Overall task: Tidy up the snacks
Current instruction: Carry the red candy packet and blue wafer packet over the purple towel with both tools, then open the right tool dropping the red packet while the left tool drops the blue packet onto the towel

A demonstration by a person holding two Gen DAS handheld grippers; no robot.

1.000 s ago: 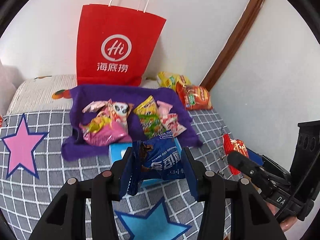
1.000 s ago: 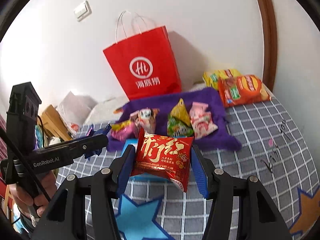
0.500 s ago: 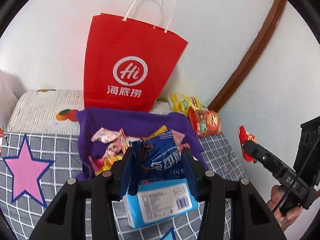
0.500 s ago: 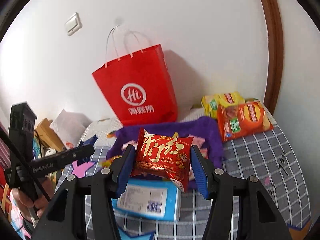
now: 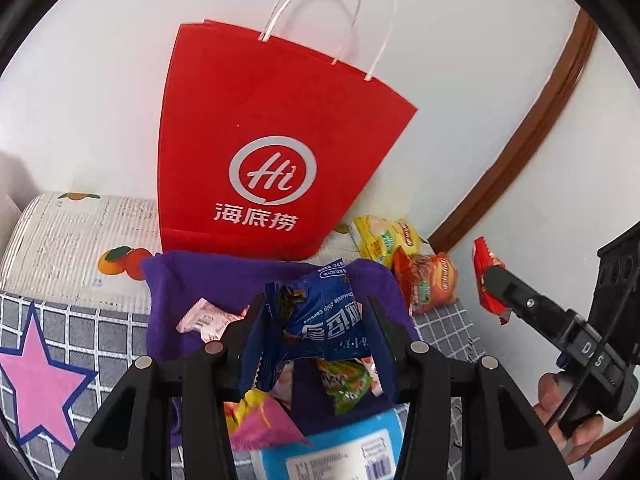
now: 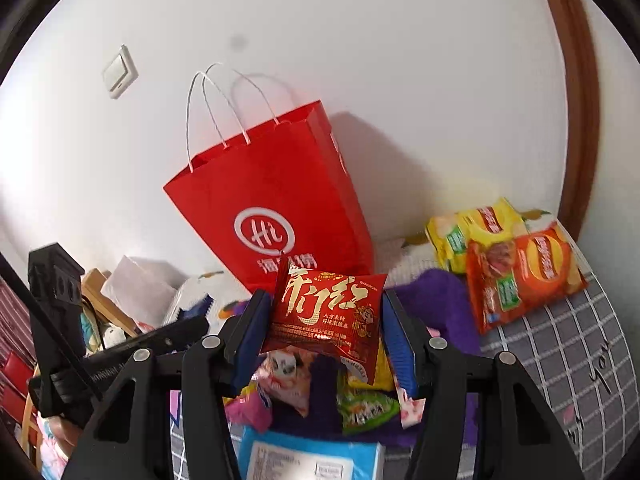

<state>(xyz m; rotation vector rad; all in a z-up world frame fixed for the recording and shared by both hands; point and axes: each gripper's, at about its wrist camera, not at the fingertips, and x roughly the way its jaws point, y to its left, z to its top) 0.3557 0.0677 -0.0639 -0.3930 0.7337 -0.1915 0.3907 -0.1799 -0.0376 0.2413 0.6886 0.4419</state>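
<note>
One blue cookie packet between hand-held gripper jaws

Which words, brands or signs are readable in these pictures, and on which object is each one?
"Hi" and "海底捞": red paper bag.
"Chocolate chip cookies": blue cookie packet held in left gripper.
Large gold characters, stylised, unreadable: red snack packet held in right gripper.
Label print too small: blue box.
Logos blurred: chip bags.

A home bedroom: a bed with a star-patterned checked cover, white wall, light switch at upper left, wooden door frame.
</note>
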